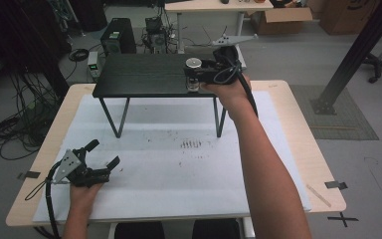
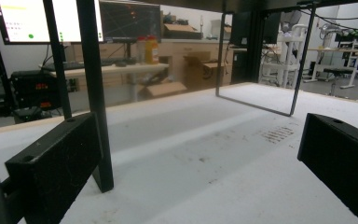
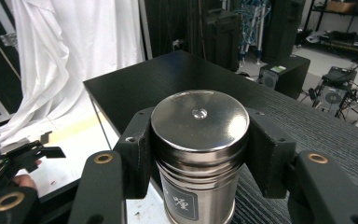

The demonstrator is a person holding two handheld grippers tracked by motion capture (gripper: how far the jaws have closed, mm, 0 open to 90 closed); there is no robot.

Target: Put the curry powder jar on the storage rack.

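A shiny metal cylinder [image 3: 199,154] with a flat lid and a dark label stands between the jaws of my right gripper [image 3: 199,156], which is shut on it. In the high view that cylinder [image 1: 194,63] sits at the front right edge of a small black raised shelf [image 1: 139,74], with my right gripper [image 1: 195,75] gripping it from the right. My left gripper [image 1: 103,155] rests low on the white sheet at the front left, open and holding nothing. From its own camera the two black jaws stand far apart over the bare sheet [image 2: 205,158].
The black shelf stands on thin metal legs [image 1: 112,117] over a white sheet [image 1: 179,154] covering the wooden table [image 1: 303,149]. Faint dark marks [image 1: 191,144] dot the sheet's middle. Beyond the table are computers, cables, a desk and cardboard boxes [image 1: 278,20].
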